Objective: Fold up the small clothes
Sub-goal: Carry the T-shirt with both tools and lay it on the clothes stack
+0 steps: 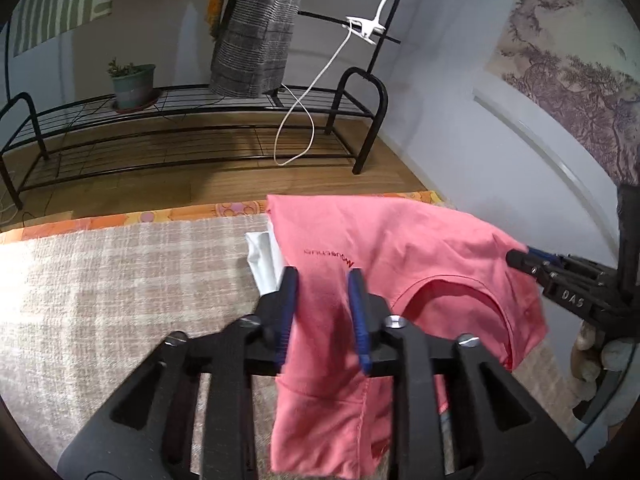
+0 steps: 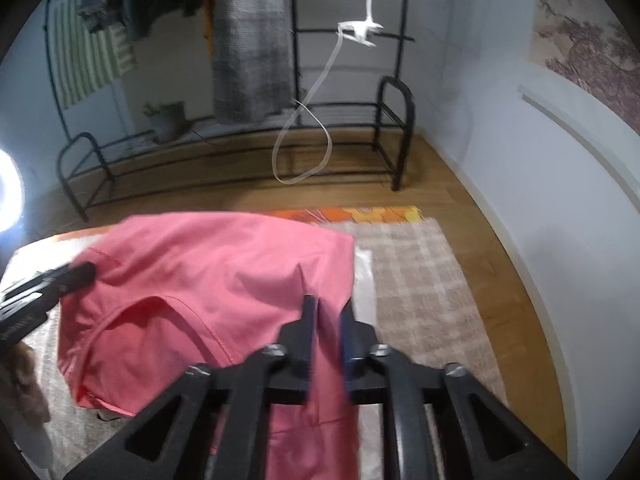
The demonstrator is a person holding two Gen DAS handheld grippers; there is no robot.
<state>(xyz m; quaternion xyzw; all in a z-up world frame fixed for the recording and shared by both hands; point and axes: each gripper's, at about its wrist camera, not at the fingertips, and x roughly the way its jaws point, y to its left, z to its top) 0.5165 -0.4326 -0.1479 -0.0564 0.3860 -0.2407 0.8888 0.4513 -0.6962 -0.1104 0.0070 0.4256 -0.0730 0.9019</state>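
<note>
A pink T-shirt [image 1: 400,240] lies rumpled on a beige checked cloth [image 1: 120,280], its neckline facing me and red lettering on its chest. My left gripper [image 1: 323,280] stands open with a hanging fold of the shirt running loosely between its blue pads. It enters the right wrist view at the left, left gripper [image 2: 86,270] tip at the shirt's edge. My right gripper [image 2: 328,312] is open too, a strip of the pink T-shirt [image 2: 200,264] draped between its fingers. In the left wrist view the right gripper [image 1: 520,258] touches the shirt's right edge.
A white garment [image 1: 262,256] peeks out from under the shirt. An orange patterned mat [image 1: 160,216] borders the checked cloth. Beyond are wood floor, a black wire rack [image 1: 200,120] with a potted plant [image 1: 132,86], a hanging grey checked garment [image 1: 260,32] and a dangling white cable [image 1: 296,120]. A wall stands close on the right.
</note>
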